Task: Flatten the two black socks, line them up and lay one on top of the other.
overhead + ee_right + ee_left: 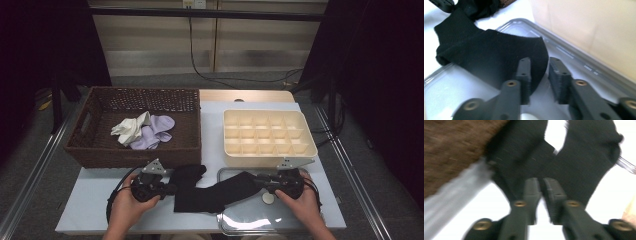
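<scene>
Low in the frame's centre, the black sock [212,192] lies half on the clear tray [280,220]. The left gripper [172,189] pinches its left end; the right gripper [257,178] stands open at its right end.

wicker basket [135,150] and compartment box [270,150] block forward, white gap [212,135] between
</scene>
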Demonstrator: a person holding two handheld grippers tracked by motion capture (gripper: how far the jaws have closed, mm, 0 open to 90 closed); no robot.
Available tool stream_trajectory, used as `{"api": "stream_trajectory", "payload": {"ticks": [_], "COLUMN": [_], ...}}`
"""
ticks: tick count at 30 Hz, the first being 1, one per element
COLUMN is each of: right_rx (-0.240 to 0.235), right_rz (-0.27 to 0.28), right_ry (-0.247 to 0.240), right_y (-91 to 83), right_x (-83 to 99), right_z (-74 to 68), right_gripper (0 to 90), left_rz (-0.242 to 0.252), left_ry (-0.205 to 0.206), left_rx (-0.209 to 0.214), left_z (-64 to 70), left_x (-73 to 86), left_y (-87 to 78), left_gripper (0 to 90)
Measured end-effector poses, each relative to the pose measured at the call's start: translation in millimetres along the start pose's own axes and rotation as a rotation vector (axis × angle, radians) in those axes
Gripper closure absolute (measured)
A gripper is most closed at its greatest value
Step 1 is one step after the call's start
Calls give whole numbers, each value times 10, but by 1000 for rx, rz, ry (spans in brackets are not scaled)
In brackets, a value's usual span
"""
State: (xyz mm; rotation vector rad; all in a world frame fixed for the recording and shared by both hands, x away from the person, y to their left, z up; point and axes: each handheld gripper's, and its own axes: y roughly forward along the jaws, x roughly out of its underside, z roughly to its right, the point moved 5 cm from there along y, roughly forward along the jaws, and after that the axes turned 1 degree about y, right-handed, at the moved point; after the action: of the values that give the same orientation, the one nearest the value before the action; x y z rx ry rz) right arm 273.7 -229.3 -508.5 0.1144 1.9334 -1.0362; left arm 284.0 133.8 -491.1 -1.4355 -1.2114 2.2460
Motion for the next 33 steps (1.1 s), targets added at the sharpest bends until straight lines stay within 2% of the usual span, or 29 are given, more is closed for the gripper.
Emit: {"api": "stream_trajectory", "payload": {"ticks": [1, 3, 4, 6, 10, 12, 13, 15, 16, 17, 20, 22, 24, 26, 30, 31, 33], "right_rx": [-2, 10, 11, 13, 10, 8, 7, 7, 7, 7, 6, 4, 1, -2, -3, -2, 3], "right_rz": [3, 9, 7, 5, -1, -4, -5, -4, -5, -5, -2, -2, -1, -1, -3, -6, -11], "right_ry": [-3, -6, -8, -7, -16, -24, -28, -36, -34, -34, -33, -35, -40, -49, -59, -61, -65], "right_y": [0, -2, 2, 17, 56, 76, 85, 99, 99, 98, 95, 97, 102, 106, 117, 120, 125], "right_x": [-8, -22, -24, -25, -31, -37, -39, -44, -46, -47, -45, -44, -47, -55, -72, -73, -77], "right_z": [-1, 4, 6, 8, -17, -37, -44, -51, -60, -64, -69, -72, -84, -101, -136, -139, -148], "right_gripper": [670, 645, 643, 626, 609, 608, 608, 605, 602, 602, 597, 596, 592, 588, 566, 559, 548], "left_rz": [17, 51, 74, 109, 101, 98, 84, 62, 65, 81, 147, 180, 192, 189, 153, 126, 94], "left_ry": [-12, -47, -77, -140, -158, -153, -143, -101, -86, -83, -71, -60, -50, -34, 16, 34, 68], "left_rx": [0, -39, -55, -58, -68, -44, -35, -36, -48, -69, -95, -100, -84, -71, -34, -4, 8], "left_z": [-22, -91, -127, -197, -265, -250, -236, -190, -183, -169, -138, -108, -71, -8, 139, 196, 279], "left_x": [-8, -39, -61, -100, -135, -158, -163, -193, -214, -254, -350, -400, -423, -433, -446, -443, -435], "left_y": [-24, -73, -86, -63, 54, 135, 167, 182, 168, 131, -1, -63, -73, -41, 91, 147, 225], "left_gripper": [760, 700, 654, 604, 572, 586, 628, 843, 865, 868, 871, 871, 871, 871, 870, 870, 869]}}
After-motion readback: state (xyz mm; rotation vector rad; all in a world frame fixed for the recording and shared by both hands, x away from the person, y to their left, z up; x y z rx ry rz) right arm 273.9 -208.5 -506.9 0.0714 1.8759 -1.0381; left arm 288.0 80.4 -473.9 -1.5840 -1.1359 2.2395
